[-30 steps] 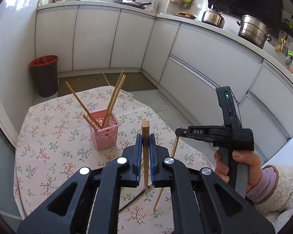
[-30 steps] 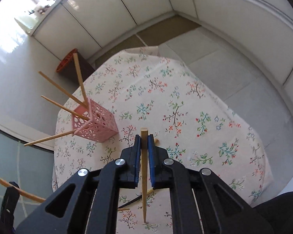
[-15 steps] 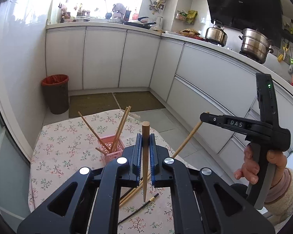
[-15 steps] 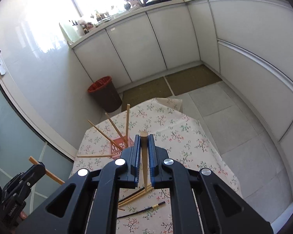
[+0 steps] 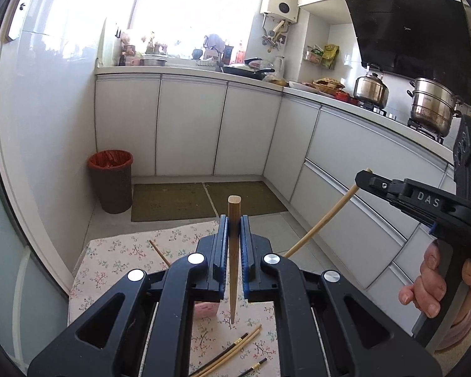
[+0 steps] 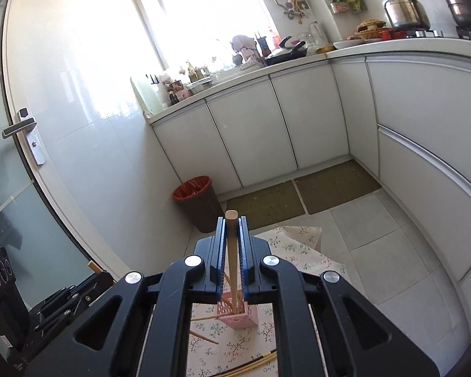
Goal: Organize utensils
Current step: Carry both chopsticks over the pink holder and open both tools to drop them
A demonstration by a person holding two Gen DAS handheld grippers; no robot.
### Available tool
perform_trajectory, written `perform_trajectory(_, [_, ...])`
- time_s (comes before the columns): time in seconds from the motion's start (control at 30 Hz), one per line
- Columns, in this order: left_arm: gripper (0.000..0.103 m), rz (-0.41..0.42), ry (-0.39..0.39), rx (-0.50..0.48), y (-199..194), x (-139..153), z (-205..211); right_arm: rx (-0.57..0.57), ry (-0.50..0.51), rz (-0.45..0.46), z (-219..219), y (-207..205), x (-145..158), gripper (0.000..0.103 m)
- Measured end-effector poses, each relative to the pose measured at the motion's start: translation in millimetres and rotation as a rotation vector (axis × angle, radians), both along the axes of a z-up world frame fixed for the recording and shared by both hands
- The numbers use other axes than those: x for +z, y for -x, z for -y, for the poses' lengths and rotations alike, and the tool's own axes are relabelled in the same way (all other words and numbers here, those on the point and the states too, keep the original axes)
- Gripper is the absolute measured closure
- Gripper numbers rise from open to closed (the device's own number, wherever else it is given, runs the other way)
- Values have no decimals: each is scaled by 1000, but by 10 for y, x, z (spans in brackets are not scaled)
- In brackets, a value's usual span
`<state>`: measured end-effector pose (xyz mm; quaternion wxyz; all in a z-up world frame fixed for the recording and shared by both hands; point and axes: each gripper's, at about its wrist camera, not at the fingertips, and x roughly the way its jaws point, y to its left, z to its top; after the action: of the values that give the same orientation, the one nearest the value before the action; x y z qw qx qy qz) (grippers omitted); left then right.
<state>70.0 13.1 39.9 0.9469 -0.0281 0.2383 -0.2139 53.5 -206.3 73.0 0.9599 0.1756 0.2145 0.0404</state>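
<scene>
Two tools, each clamped on one wooden chopstick. The left tool [image 5: 234, 235] grips a darker chopstick [image 5: 234, 260] upright between its blue pads [image 5: 222, 251], thick end up, tip hanging above the desk [image 5: 116, 260]. The right tool [image 6: 231, 238] grips a paler chopstick [image 6: 232, 270] the same way; seen from the left wrist, this tool [image 5: 361, 178] is held in a hand [image 5: 430, 286] at right and its chopstick [image 5: 323, 220] slants down to the left.

One pink basket [image 6: 237, 312] stands on the floral cloth, below the right tool; it holds several chopsticks, their count hidden by the tool. In the left view only a corner of the basket [image 5: 205, 309] shows.

On the desk near the left tool's tip lie loose chopsticks [image 5: 232, 350]: two pale and two dark can be counted, partly hidden.

Background: one bin [image 5: 111, 180], two floor mats [image 5: 204, 199], two steel pots [image 5: 402, 100].
</scene>
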Motion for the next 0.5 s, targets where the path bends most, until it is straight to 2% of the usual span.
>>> perform_trajectory(0.2, [97, -9, -4, 68, -405, -123, 30, 25, 19, -4, -100, -257, -79, 95])
perform_trajectory(0.5, [94, -63, -39, 120, -843, -619, 40, 50, 21, -49, -206, -649, -397, 95])
